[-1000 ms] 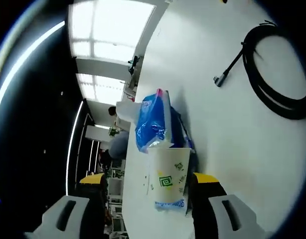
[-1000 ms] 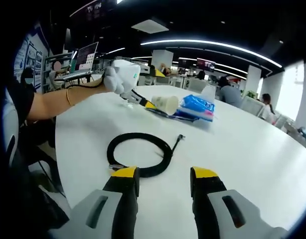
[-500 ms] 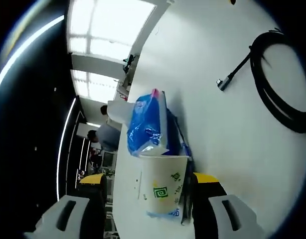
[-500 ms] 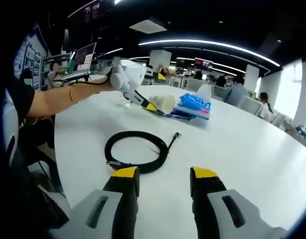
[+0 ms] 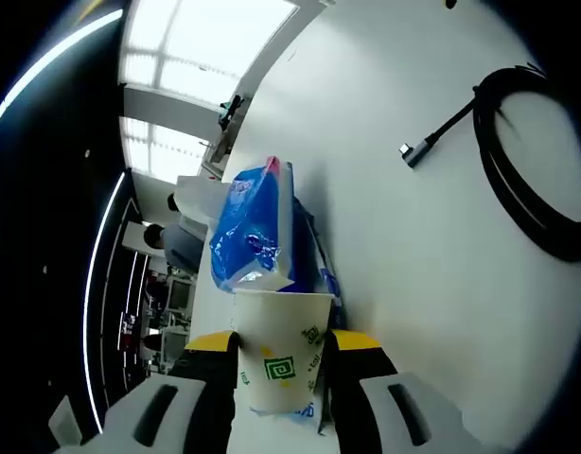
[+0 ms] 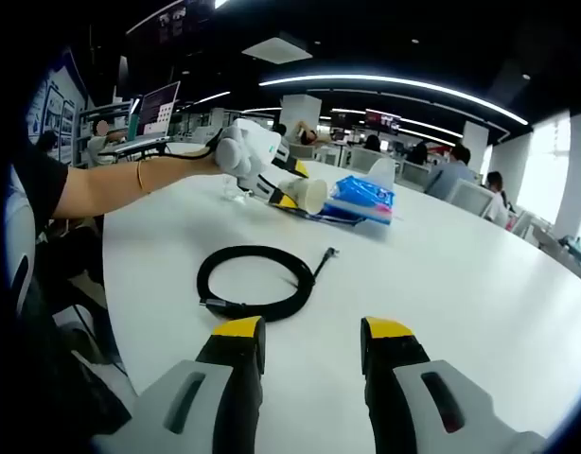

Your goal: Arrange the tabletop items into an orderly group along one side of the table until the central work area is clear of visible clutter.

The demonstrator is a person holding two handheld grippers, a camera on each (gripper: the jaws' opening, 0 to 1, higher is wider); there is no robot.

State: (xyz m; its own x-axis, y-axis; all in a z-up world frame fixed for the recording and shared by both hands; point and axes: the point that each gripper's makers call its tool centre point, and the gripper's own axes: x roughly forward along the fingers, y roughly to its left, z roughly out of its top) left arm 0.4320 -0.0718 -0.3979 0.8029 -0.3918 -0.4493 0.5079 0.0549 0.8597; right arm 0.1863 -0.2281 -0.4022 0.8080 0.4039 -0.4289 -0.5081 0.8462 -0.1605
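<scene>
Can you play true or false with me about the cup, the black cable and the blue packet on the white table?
1. The left hand-held gripper is closed on the paper cup. True.
2. The black cable is stretched out straight. False: it lies coiled in a loop on the white table.
3. The right hand-held gripper is holding the cable. False: its jaws are open and empty, short of the coil.
4. The blue packet lies on the table just beyond the cup. True.
5. The cup is plain white. False: it has a green square pattern printed on it.
</scene>
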